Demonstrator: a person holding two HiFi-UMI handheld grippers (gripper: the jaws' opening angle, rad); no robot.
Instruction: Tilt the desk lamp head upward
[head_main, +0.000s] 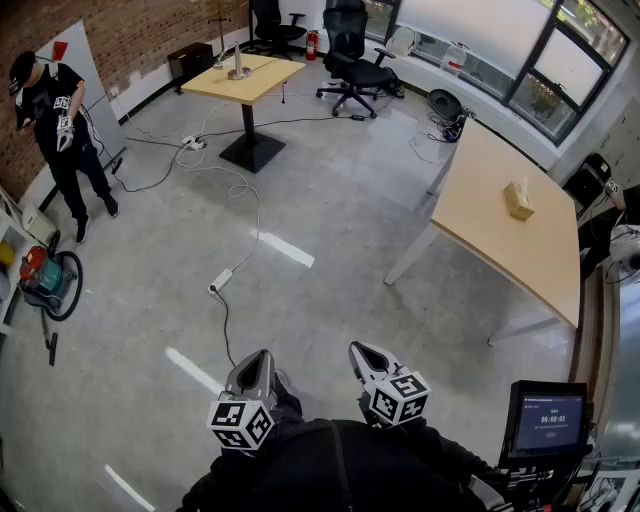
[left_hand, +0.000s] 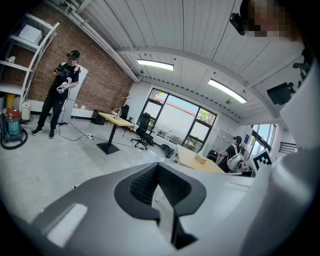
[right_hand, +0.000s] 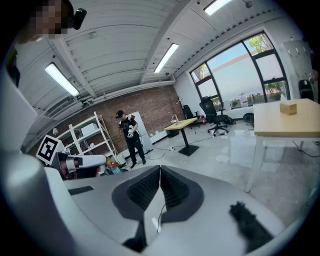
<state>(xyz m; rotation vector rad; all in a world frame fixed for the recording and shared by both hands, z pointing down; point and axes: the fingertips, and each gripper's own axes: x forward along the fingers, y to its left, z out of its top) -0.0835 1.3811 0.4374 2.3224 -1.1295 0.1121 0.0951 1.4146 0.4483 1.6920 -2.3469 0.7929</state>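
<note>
L tool (head_main: 260, 358) shut, empty | R tool (head_main: 360, 350) same | lamp (head_main: 237, 66) well ahead-left on far bench (head_main: 266, 78), stem upright | L nearer

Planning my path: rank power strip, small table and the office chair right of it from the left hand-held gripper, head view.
1. Power strip, floor, just ahead of left hand-held gripper.
2. Small table, upper left.
3. Office chair, top centre.
</note>
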